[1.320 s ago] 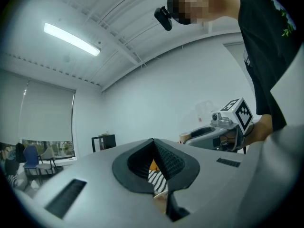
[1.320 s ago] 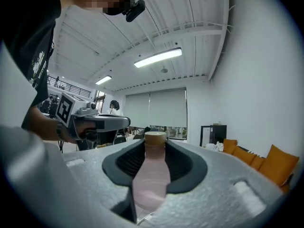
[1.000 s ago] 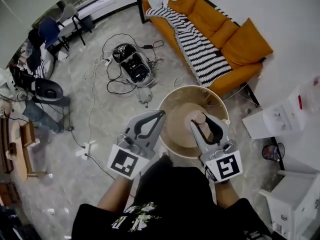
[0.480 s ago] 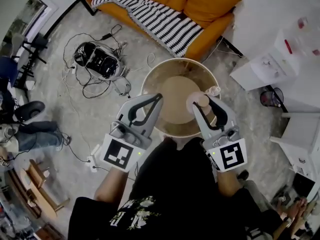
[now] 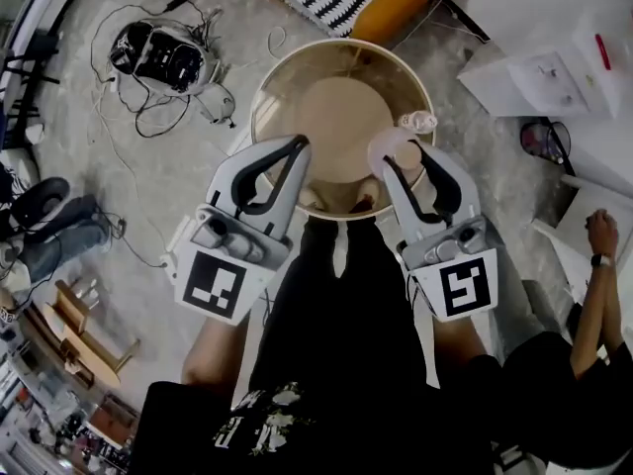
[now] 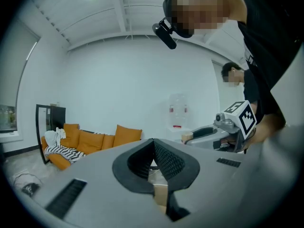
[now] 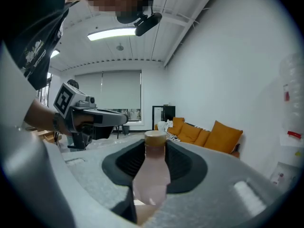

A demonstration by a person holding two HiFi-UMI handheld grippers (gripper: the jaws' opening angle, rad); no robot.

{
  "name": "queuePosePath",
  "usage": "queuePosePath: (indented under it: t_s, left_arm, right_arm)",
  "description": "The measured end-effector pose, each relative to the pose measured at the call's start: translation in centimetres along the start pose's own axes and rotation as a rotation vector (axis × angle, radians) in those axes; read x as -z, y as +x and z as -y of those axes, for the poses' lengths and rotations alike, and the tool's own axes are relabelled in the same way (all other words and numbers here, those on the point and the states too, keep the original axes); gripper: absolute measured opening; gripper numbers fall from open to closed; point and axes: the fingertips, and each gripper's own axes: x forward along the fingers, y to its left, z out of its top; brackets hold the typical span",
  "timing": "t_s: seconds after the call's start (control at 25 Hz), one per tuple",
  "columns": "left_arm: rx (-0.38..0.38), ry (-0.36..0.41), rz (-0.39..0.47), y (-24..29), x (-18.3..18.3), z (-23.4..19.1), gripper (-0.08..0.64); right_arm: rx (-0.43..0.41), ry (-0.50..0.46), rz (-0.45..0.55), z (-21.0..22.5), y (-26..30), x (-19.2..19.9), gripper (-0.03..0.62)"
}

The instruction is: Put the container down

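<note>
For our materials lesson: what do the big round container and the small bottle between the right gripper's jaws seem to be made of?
Container: matte tan, thin pale rim, even colour with little shine; perhaps plywood, card or plastic, hard to tell. Bottle: frosted pinkish plastic, probably, since light shows through it. Its cap: matte tan, wood- or cork-like.

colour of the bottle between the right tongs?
Pale translucent pink bottle with a tan cap; the right gripper view shows it best.
</note>
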Motion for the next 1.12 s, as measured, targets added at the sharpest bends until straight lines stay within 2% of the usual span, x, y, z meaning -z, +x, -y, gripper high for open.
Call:
queuePosePath:
  t_s: [0.12, 0.24, 0.48, 0.8, 1.12]
  left_arm:
    - [-0.024, -0.001, -0.014, 1.7, 3.1, 0.2, 0.012]
    - [-0.036, -0.035, -0.032, 2.7, 6.5, 0.3, 0.012]
    - [-0.023, -0.058, -0.066, 5.0, 11.7, 0.5, 0.012]
    - [-0.013, -0.096, -0.085, 7.5, 16.8, 0.7, 0.012]
    - [0.005, -0.117, -0.113, 8.9, 21.1, 0.9, 0.012]
  right_arm:
    - [-0.021, -0.005, -0.018, 1.2, 1.3, 3.5, 0.126]
    - [-0.041, -0.011, -0.032, 1.7, 2.7, 6.3, 0.126]
    - [-0.072, 0.004, -0.068, 1.9, 4.8, 11.2, 0.126]
    - [-0.098, 0.031, -0.148, 2.0, 6.3, 17.9, 0.126]
    - [-0.100, 0.039, -0.173, 2.0, 7.7, 22.2, 0.126]
